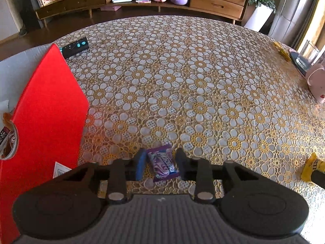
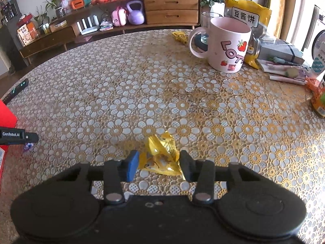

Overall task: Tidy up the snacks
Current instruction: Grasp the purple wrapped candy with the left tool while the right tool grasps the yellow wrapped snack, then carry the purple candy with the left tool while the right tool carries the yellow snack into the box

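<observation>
Lying well out to the left of the left tongs (image 1: 160, 162), a red box (image 1: 46, 111) rests on the flower-patterned tablecloth (image 1: 182, 81), and a black remote (image 1: 75, 46) sits beyond its far corner. The left tongs point steeply down at the cloth and stand narrow around a small purple snack packet (image 1: 162, 165), which lies flat on the table between the two fingers. The blue pad (image 1: 141, 164) is just beside the packet's left edge and the dark finger is at its right edge. I cannot tell whether either one actually presses on it.

To the right of the left tongs, the right tongs (image 2: 159, 162) are also tipped down at the table. Their jaws are narrow and closed on a crumpled yellow snack packet (image 2: 160, 156), whose foil reaches from pad to pad and still rests on the cloth.

Well ahead and to the right of the right tongs stands a pink mug (image 2: 227, 46) with strawberry stickers. An empty glass (image 2: 205, 26) is just behind it and a tall yellow snack bag (image 2: 247, 16) is behind that. Further right lie pens (image 2: 286, 79) and other clutter.
</observation>
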